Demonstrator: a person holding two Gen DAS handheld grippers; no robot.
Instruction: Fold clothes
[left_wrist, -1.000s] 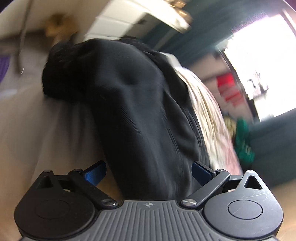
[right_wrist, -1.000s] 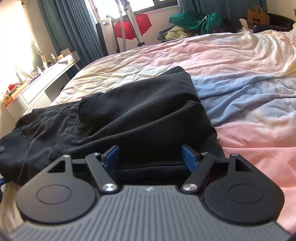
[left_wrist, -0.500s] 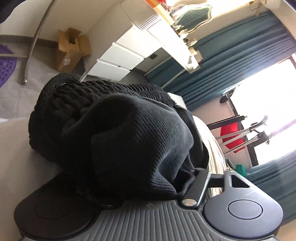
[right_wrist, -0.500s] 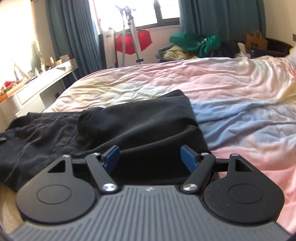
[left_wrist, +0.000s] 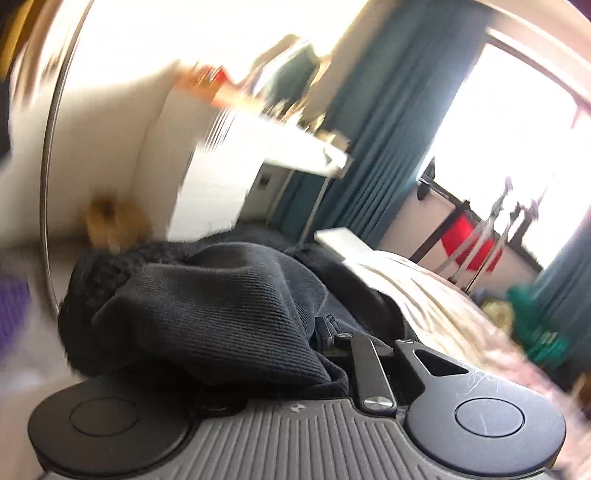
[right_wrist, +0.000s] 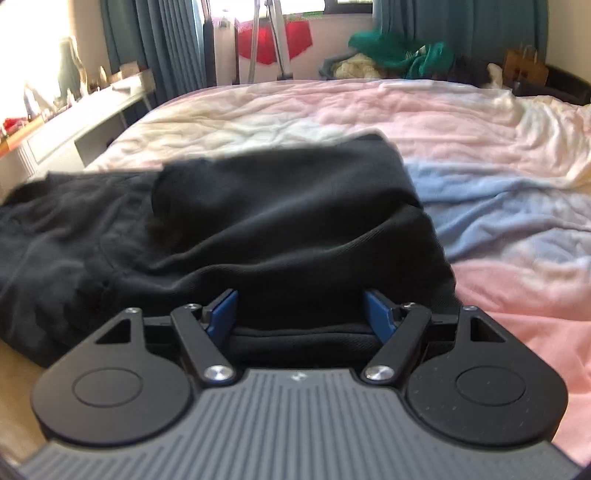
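Observation:
A black garment (right_wrist: 277, 221) lies partly folded across the left side of the bed (right_wrist: 480, 147), its near hem just in front of my right gripper (right_wrist: 301, 310). That gripper is open, blue pads wide apart with the hem lying between them. In the left wrist view my left gripper (left_wrist: 317, 332) is shut on a bunched part of the same black garment (left_wrist: 207, 314). The cloth drapes over the left finger and hides it. This view is blurred by motion.
A white desk (right_wrist: 74, 129) with small items stands left of the bed, also in the left wrist view as the desk (left_wrist: 258, 147). Teal curtains (right_wrist: 166, 55), a red cloth on a stand (right_wrist: 273, 40), a green clothes pile (right_wrist: 399, 51) and a paper bag (right_wrist: 524, 70) line the far side.
My left gripper went from open to shut on the black cloth, and its view has swung upward. The right gripper stayed open and edged nearer the hem.

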